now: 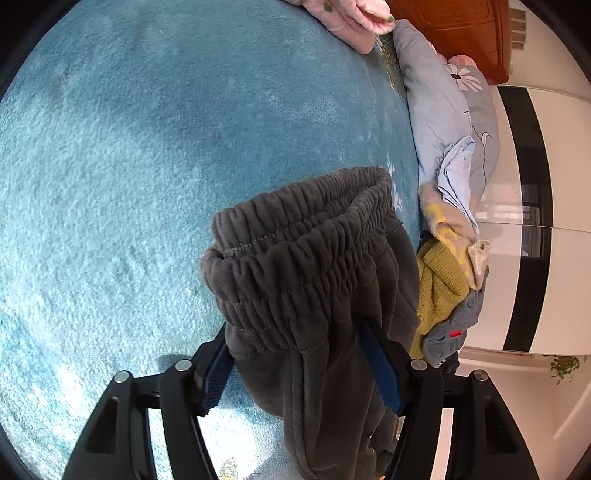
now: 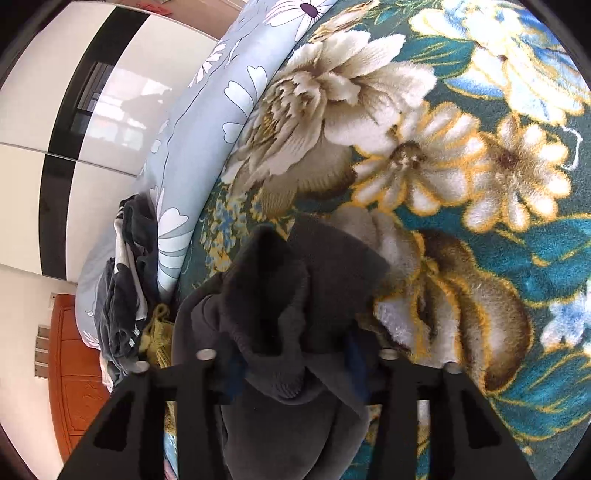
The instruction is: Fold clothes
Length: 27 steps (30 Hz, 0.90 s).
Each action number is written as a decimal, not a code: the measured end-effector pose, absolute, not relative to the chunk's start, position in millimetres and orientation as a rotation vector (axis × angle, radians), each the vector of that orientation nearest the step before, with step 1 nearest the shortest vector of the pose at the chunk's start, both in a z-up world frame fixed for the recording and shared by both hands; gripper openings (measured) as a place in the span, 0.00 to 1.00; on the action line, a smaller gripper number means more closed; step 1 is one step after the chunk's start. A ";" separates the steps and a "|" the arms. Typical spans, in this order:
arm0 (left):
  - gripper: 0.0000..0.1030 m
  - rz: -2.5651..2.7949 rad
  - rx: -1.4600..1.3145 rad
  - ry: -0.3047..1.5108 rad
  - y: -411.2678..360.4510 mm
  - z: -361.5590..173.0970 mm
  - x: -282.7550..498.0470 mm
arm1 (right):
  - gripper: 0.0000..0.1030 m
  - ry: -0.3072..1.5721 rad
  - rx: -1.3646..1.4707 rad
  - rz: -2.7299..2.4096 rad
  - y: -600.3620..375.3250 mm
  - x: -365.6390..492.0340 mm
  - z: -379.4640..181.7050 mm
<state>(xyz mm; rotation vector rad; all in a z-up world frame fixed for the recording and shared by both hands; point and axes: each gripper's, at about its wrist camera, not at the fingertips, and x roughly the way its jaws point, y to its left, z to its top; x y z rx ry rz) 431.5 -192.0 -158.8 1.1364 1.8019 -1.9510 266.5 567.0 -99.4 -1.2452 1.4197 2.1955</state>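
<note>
A pair of dark grey fleece trousers [image 1: 314, 258] with a ribbed elastic waistband hangs between the blue pads of my left gripper [image 1: 301, 363], which is shut on the cloth just below the waistband, above the teal blanket [image 1: 147, 147]. My right gripper [image 2: 295, 365] is shut on another bunched part of the same dark grey trousers [image 2: 280, 295], held over the flower-patterned blanket [image 2: 424, 166]. The cloth hides the right fingertips.
A pile of clothes lies at the bed's edge: a mustard knit [image 1: 439, 291], grey and light blue pieces [image 1: 454, 173]. A grey-blue flowered quilt [image 1: 443, 96] runs along the edge, also in the right wrist view [image 2: 221, 110]. A white wardrobe [image 2: 74, 110] and wooden furniture [image 1: 461, 33] stand beyond.
</note>
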 end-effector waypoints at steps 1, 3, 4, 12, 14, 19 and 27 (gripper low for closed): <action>0.53 -1.938 1.141 1.791 -192.7 -158.4 431.8 | 0.27 1.398 -1.259 2.201 565.3 265.6 -94.3; 0.42 -1.905 1.152 1.776 -195.1 -157.7 432.1 | 0.23 1.369 -1.270 2.223 562.4 265.2 -82.1; 0.37 -1.890 1.163 1.770 -196.6 -156.1 430.9 | 0.22 1.367 -1.267 2.238 561.6 266.3 -74.3; 0.27 -2.095 1.207 1.777 -223.1 -73.0 413.5 | 0.19 1.499 -1.209 2.448 561.4 312.8 21.1; 0.27 -2.194 1.189 1.787 -235.4 -51.3 419.9 | 0.19 1.577 -1.154 2.497 566.5 340.0 44.4; 0.28 -2.292 1.286 1.788 -245.0 -92.1 460.2 | 0.19 1.526 -1.250 2.374 589.0 414.3 -18.3; 0.28 -2.048 1.364 1.934 -240.5 -173.1 499.1 | 0.19 1.721 -1.125 2.009 622.1 490.8 -114.4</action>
